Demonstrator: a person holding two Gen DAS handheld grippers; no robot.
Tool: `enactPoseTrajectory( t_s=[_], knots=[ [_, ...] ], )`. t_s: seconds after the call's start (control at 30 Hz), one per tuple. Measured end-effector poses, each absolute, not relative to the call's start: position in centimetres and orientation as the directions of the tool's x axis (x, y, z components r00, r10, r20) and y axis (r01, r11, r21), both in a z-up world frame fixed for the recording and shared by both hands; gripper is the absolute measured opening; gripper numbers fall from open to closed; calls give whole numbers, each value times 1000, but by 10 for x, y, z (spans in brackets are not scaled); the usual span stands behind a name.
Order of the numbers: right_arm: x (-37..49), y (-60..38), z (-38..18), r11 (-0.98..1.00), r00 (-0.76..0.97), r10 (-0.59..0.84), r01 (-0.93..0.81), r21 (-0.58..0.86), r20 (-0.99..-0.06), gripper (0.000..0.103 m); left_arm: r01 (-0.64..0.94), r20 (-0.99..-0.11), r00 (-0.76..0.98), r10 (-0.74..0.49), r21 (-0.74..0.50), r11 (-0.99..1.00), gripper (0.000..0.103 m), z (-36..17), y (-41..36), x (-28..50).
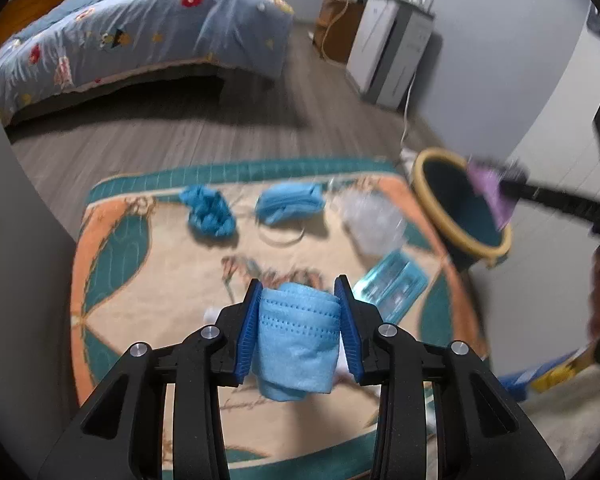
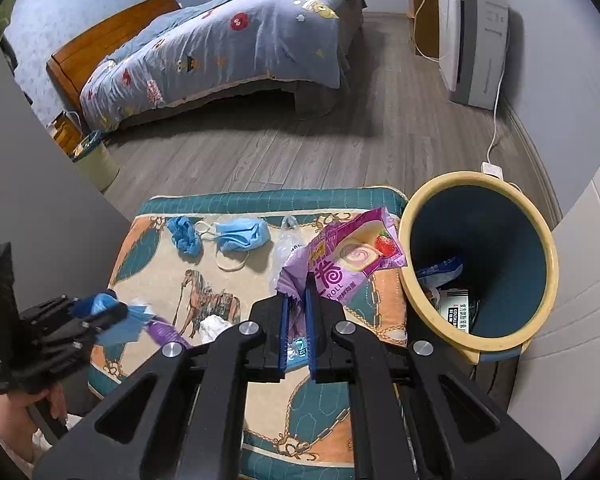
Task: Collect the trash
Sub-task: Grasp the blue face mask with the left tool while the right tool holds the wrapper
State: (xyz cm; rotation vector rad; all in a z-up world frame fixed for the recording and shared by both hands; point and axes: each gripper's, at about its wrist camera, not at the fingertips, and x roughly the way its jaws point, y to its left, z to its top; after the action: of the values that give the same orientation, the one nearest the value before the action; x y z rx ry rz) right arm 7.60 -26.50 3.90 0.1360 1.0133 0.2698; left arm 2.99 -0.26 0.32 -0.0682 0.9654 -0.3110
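1. While both grippers are loaded, the task's items sit as follows: the left gripper (image 1: 298, 322) has its jaws clamped across a folded blue face mask (image 1: 298, 336), held above the near part of the mat; the right gripper (image 2: 297, 312) is pinched nearly shut on the crumpled tail of a purple cake-roll wrapper (image 2: 352, 258), just left of the waste bin (image 2: 432, 316).
2. Handling, judged: the mask is soft, light cloth that sags below the pads, so a grip across the folded bulk is the sound one. The wrapper is thin, slick film, weightless and prone to slip; a hold on its gathered end appears adequate.
3. Remaining litter on the horse-print mat (image 2: 148, 248): a crumpled blue glove (image 2: 185, 238) at far left, a second face mask (image 2: 242, 234) beside it with loose ear loops, a clear plastic bag (image 1: 374, 218) to its right, and a clear blister pack (image 1: 392, 286) nearer.
4. Bin already holds packaging; its mouth tilts toward the mat.
5. Obstruction: none lies between the wrapper and the bin mouth. The right gripper itself stands between the left gripper and the bin.
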Motion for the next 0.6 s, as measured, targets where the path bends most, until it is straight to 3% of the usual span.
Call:
enactPoseTrajectory(
  t_s=[0.33, 0.6],
  knots=[
    [84, -277, 36, 956, 495, 294, -143, 257, -818, 7, 212, -733, 577, -361, -293, 932, 38, 29, 6, 43],
    [85, -282, 34, 955, 493, 297, -137, 264, -818, 7, 223, -671, 648, -360, -285, 932, 38, 52, 4, 40]
  ],
)
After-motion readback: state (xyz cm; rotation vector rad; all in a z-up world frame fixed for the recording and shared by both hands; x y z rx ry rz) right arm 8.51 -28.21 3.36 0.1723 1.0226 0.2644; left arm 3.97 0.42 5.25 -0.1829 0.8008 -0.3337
